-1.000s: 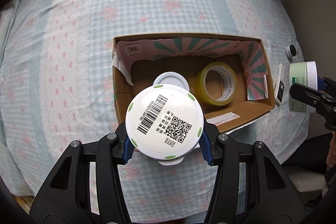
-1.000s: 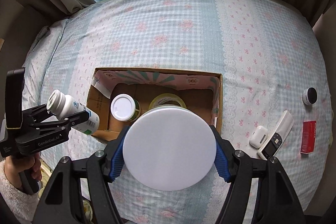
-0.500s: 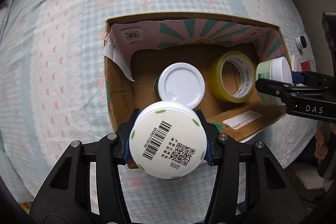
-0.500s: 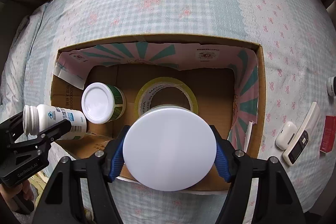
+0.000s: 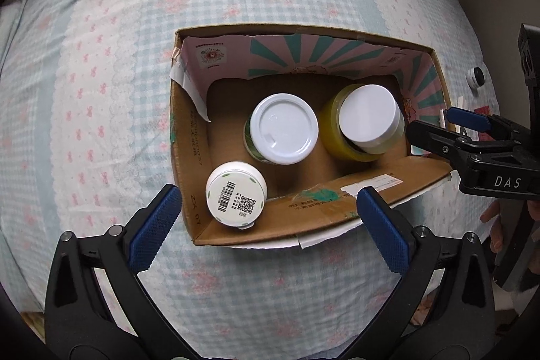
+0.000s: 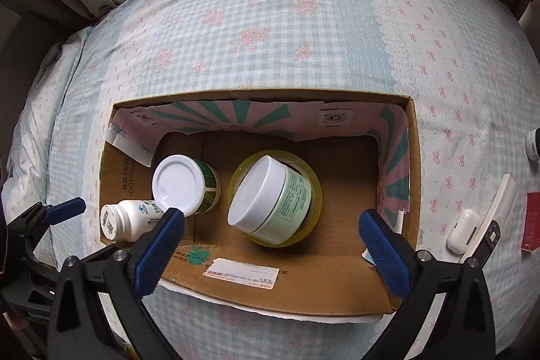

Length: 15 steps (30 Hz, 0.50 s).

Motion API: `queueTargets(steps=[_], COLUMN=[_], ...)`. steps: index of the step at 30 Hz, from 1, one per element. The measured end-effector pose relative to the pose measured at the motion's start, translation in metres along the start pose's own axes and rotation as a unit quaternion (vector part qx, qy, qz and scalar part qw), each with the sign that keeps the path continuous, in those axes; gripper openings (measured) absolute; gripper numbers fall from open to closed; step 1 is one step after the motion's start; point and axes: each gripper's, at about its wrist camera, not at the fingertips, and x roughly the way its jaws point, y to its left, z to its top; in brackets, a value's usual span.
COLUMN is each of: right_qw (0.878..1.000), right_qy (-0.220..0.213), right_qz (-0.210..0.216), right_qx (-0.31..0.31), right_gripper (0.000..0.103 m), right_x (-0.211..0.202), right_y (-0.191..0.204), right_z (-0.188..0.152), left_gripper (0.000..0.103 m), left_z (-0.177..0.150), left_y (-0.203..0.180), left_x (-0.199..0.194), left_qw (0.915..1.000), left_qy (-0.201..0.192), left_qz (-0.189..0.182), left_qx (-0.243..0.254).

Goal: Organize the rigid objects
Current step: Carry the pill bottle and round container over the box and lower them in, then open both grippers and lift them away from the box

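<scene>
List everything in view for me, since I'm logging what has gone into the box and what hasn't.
cardboard box: 1, brown with pink-and-teal lining, on the bedspread
white-lidded green jar: 1, upright, left of the box's middle
tape roll: 1, yellow, flat on the box floor
pale green tub: 1, white lid, tilted on the tape roll
white pill bottle: 1, on its side, box's left near corner
earbud case: 1, white, on the bedspread right of the box
remote-like device: 1, white and black, beside the case
red packet: 1, at the right edge
small round black-and-white item: 1, right of the box
bedspread: 1, blue check with pink flowers
left tongs: open, empty
right tongs: open, empty
</scene>
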Motion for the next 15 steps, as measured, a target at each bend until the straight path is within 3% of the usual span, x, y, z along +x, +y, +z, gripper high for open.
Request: queueTargets(steps=[15], right_qw=[0.999], right_qy=[-0.003], right_qz=[-0.021], right_qx=[-0.043], right_gripper=[0.103], right_x=[-0.034], right_y=[0.025], right_z=[-0.013], left_gripper=[0.103], left_z=[-0.009], left_y=[-0.005], left_x=[-0.041], left_qw=[0.9992], left_qy=[-0.038], left_qz=[0.013], left_qx=[-0.001])
